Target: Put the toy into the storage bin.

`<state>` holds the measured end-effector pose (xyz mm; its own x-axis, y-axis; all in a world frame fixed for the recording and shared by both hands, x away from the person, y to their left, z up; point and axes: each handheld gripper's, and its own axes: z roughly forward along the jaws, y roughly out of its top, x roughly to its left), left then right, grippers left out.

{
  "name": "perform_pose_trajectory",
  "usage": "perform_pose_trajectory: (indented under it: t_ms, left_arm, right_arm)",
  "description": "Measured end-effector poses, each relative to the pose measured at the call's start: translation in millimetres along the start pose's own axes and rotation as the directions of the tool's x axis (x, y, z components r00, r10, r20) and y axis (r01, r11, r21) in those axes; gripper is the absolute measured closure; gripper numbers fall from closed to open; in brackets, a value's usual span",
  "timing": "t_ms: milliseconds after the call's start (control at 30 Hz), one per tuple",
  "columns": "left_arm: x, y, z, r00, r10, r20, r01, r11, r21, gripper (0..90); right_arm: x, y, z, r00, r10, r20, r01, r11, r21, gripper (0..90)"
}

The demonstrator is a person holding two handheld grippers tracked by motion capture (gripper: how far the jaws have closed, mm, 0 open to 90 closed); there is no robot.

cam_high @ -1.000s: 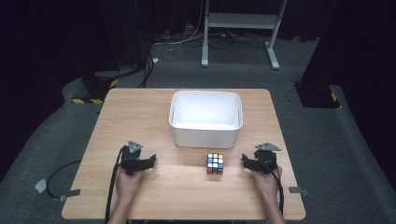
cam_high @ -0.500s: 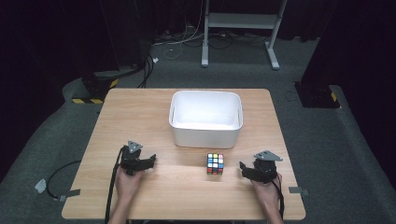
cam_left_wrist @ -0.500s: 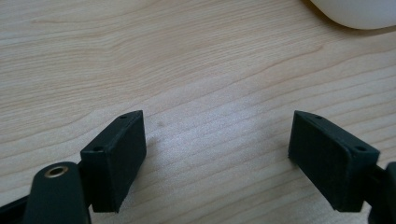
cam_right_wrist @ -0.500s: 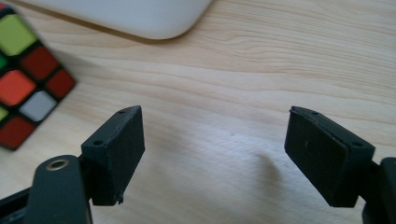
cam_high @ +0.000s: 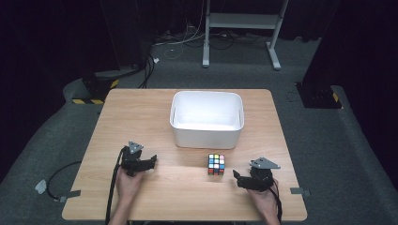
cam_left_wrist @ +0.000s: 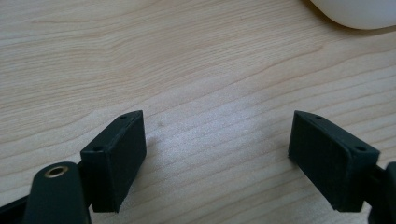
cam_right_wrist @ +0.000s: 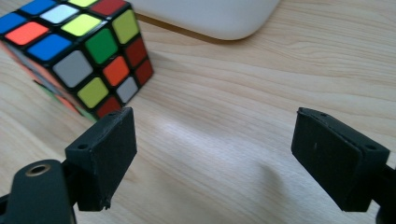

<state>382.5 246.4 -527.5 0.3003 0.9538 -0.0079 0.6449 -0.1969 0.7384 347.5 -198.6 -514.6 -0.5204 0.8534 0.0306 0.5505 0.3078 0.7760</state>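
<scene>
Right claw (cam_high: 238, 177) spread beside puzzle cube (cam_high: 216, 164), left claw (cam_high: 152, 161) spread, bare table (cam_high: 187, 197) between.

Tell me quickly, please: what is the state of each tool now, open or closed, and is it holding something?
Left tool: open, holding nothing, above bare table.
Right tool: open, holding nothing; the cube lies just ahead, outside its jaws.

Light wooden rectangular tabletop (cam_high: 141, 112) on grey carpeted floor (cam_high: 328, 140); dark surroundings; white metal stand (cam_high: 241, 21) behind; black cables (cam_high: 180, 44); yellow-black striped base (cam_high: 91, 101) at left.
</scene>
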Motion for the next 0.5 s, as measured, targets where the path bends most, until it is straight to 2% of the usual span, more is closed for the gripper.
perform_pose_trajectory:
  t_ms: [200,500]
  left_arm:
    - [0.0,0.0,0.0,1.0,0.0,0.0,0.0,1.0,0.0,19.2]
    - [0.0,0.0,0.0,1.0,0.0,0.0,0.0,1.0,0.0,19.2]
  right_arm:
    - [6.5,-0.7,2.4,0.9995,-0.02,-0.026,0.02,1.0,0.009,13.5]
    - [18.5,0.5,2.0,0.9963,-0.05,-0.07,0.049,0.999,-0.009,11.9]
